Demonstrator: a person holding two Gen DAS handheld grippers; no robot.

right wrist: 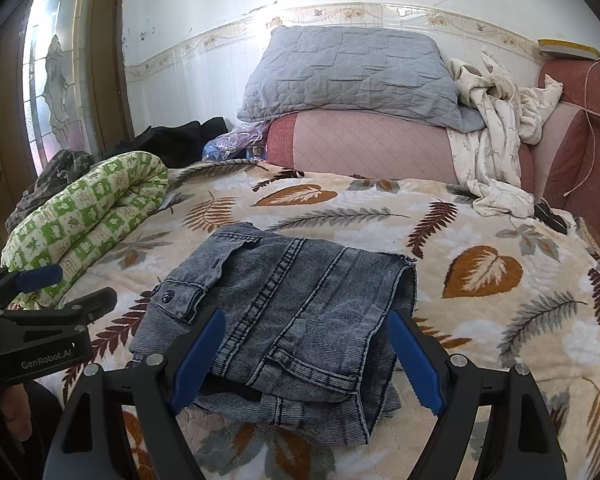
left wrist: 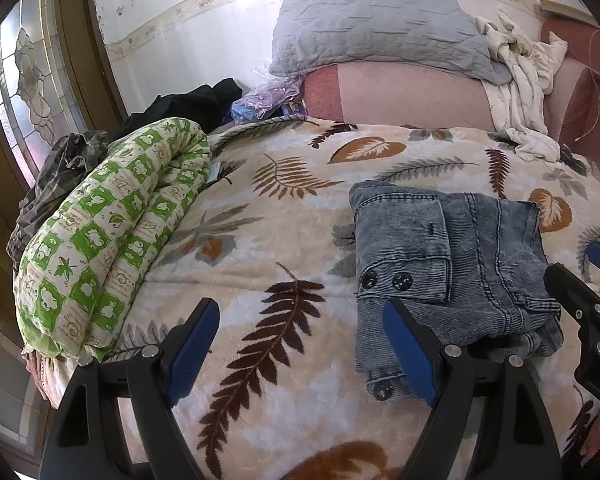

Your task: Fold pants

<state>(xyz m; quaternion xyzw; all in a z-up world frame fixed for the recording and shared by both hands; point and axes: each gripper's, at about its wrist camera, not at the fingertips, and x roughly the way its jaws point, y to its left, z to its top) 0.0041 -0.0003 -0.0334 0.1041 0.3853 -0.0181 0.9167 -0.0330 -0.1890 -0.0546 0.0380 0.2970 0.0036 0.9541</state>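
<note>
The pants (right wrist: 284, 320) are blue-grey denim, folded into a compact stack on the leaf-print blanket (right wrist: 480, 320). In the left wrist view the pants (left wrist: 452, 264) lie right of centre. My left gripper (left wrist: 304, 344) is open and empty, hovering over the blanket just left of the stack, with its right finger over the stack's near left corner. My right gripper (right wrist: 308, 356) is open and empty, its fingers spread over the near end of the stack. The right gripper also shows in the left wrist view (left wrist: 580, 280), and the left gripper shows in the right wrist view (right wrist: 56, 292).
A rolled green-and-white quilt (left wrist: 100, 248) lies along the left of the bed. A grey pillow (right wrist: 352, 76) rests on a pink bolster (right wrist: 360, 148) at the back, with a crumpled white cloth (right wrist: 496, 132) beside it. Dark clothes (left wrist: 188, 104) lie by the door (left wrist: 20, 100).
</note>
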